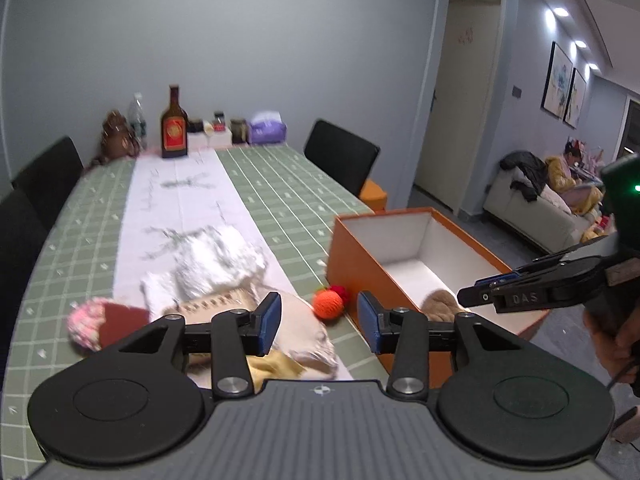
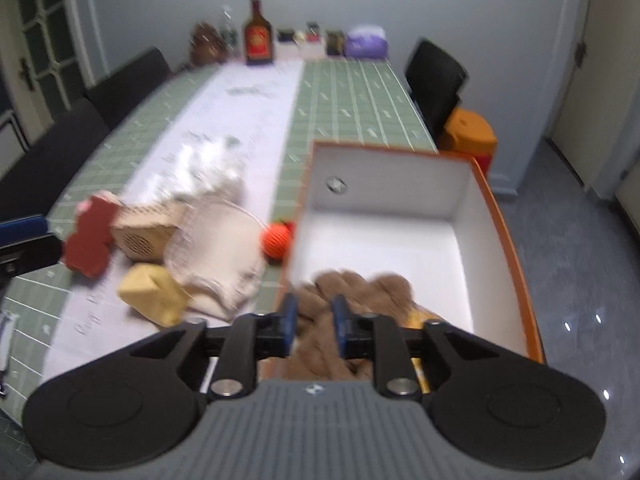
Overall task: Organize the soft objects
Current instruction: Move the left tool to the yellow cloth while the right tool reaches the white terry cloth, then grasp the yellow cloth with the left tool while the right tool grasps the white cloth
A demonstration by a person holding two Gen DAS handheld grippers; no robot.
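An orange box [image 1: 360, 264] with a white inside stands at the table's right edge; it also shows in the right wrist view [image 2: 508, 240]. A brown plush [image 2: 352, 288] lies in its near end. My right gripper [image 2: 314, 328] is over the box's near rim with its jaws narrowly apart, and brown plush shows between them; it also shows in the left wrist view [image 1: 476, 294]. My left gripper [image 1: 318, 320] is open and empty above the soft pile: a beige cloth [image 1: 304, 332], a white fluffy item [image 1: 216, 256], a red and pink item [image 1: 104, 320], an orange knitted ball [image 1: 328, 305].
A yellow soft block [image 2: 152, 292] and a tan speaker-like box [image 2: 144, 232] lie by the pile. Bottles [image 1: 174, 128], jars and a purple tissue pack [image 1: 267, 128] stand at the table's far end. Black chairs [image 1: 340, 156] flank the table.
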